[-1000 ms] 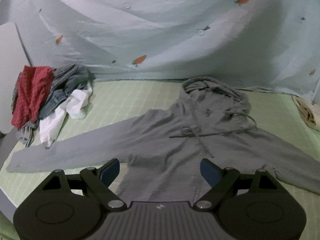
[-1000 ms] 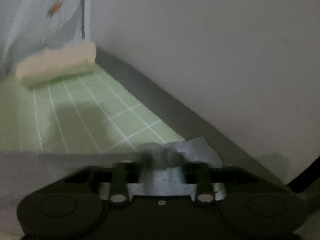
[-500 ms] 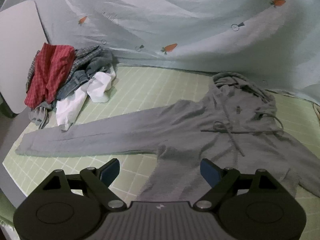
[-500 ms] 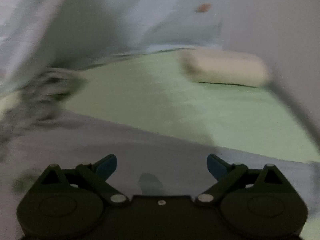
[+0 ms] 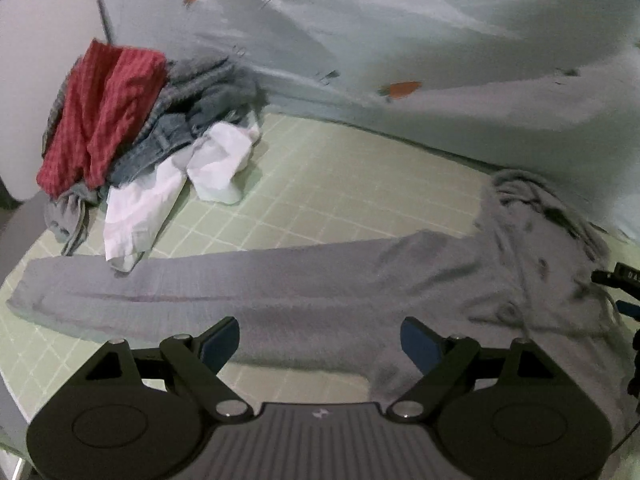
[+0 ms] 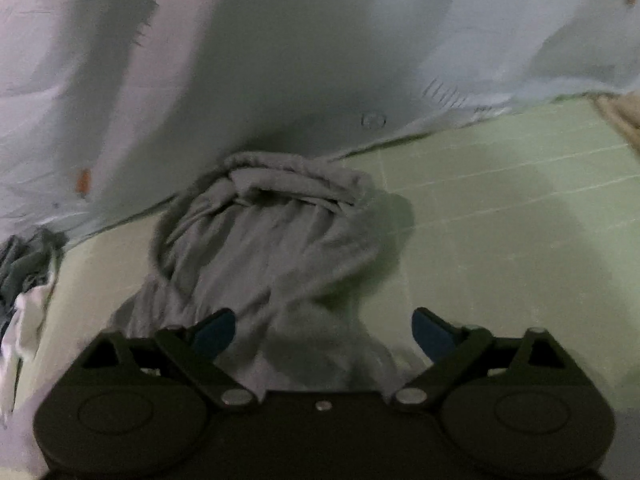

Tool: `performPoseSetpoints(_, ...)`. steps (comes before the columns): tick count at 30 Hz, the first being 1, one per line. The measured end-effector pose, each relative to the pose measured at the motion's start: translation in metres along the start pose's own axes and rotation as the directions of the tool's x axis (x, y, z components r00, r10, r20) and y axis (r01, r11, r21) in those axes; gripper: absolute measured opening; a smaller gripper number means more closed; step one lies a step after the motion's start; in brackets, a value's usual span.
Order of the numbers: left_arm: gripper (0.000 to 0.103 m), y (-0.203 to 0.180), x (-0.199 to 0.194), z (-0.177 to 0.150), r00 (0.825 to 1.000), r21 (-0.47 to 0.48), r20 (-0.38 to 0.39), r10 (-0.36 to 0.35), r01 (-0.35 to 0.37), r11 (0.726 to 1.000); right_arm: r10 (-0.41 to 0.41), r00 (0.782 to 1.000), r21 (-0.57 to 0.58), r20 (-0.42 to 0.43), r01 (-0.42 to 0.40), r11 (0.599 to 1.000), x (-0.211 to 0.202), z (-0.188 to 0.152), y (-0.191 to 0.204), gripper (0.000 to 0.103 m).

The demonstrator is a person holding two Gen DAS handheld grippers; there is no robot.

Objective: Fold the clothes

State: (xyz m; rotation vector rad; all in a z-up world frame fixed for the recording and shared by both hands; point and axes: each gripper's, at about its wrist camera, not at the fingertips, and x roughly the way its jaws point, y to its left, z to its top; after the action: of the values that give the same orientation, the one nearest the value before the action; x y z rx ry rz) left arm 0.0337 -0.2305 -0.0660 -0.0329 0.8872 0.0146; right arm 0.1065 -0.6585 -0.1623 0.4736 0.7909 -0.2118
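A grey hoodie (image 5: 400, 280) lies flat on the green checked sheet (image 5: 340, 184), one long sleeve (image 5: 140, 284) stretched out to the left. My left gripper (image 5: 320, 342) hovers open just above the sleeve near the armpit, nothing between its blue pads. In the right wrist view the hoodie's hood (image 6: 272, 216) lies bunched at the far end. My right gripper (image 6: 324, 332) hangs open over the chest below the hood and holds nothing. Part of the right gripper (image 5: 624, 304) shows at the right edge of the left wrist view.
A heap of clothes (image 5: 132, 136) sits at the far left: red knit, grey and denim items, a white shirt touching the sleeve. A pale blue cloth with carrot prints (image 5: 400, 40) hangs behind. A beige item (image 6: 624, 120) lies at the far right. The sheet's edge (image 5: 16, 320) drops off at left.
The right gripper let go of the sleeve cuff, opened, and swung left over the hood. The left gripper moved left along the hoodie, staying open.
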Motion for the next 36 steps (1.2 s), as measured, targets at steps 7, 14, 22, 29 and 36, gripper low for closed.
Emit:
performPoseSetpoints(7,0.088,0.026,0.041,0.019,0.997,-0.097,-0.045,0.07,-0.074,0.993,-0.001,1.0,-0.104,-0.006,0.001,0.995,0.042,0.025,0.021,0.009)
performPoseSetpoints(14,0.088,0.04,0.056,0.015,0.989,-0.14,-0.086,0.123,-0.135,0.981,0.004,1.0,-0.107,0.008,-0.004,0.994,0.064,0.041,0.027,0.009)
performPoseSetpoints(22,0.088,0.042,0.031,0.016,0.992,-0.152,-0.037,0.118,-0.122,0.981,-0.047,0.999,-0.145,0.008,0.048,0.988,0.025,0.03,0.031,0.091)
performPoseSetpoints(29,0.088,0.08,0.01,0.0,0.984,-0.194,-0.022,0.174,-0.175,0.965,-0.114,0.991,-0.133,0.066,0.122,0.984,-0.063,-0.049,0.041,0.103)
performPoseSetpoints(36,0.088,0.157,0.018,-0.011,0.981,-0.269,-0.066,0.184,-0.195,0.943,-0.163,0.986,-0.088,-0.023,0.16,0.983,-0.106,-0.167,0.065,0.103)
